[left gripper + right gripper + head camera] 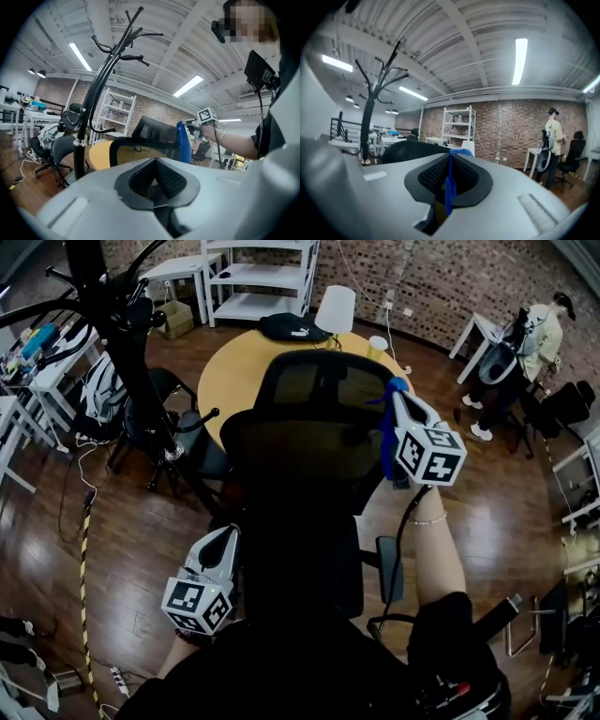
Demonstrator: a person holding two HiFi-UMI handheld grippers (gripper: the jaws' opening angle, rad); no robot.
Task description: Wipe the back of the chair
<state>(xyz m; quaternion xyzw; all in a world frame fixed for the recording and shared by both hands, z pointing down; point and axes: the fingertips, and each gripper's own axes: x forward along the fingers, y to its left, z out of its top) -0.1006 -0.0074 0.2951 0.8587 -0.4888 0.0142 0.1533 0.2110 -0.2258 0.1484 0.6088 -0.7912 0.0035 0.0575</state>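
Observation:
A black mesh office chair stands in front of me, its back [300, 442] and headrest [323, 381] in the middle of the head view. My right gripper [395, 392] is at the right top corner of the chair back, shut on a blue cloth [385, 437] that hangs against the frame. In the right gripper view the cloth [450, 187] is pinched between the pads [433, 176]. My left gripper [228, 533] is low at the chair's left side, beside the seat, jaws together and empty. From the left gripper [154, 161] view I see the chair back [136, 152] and the cloth [183, 140].
A round wooden table [230, 371] stands behind the chair with a black bag [293, 327], a white lamp [337, 307] and a cup [377, 343]. A black coat stand [131, 352] and another chair [178, 418] are left. A person [534, 334] stands at the back right.

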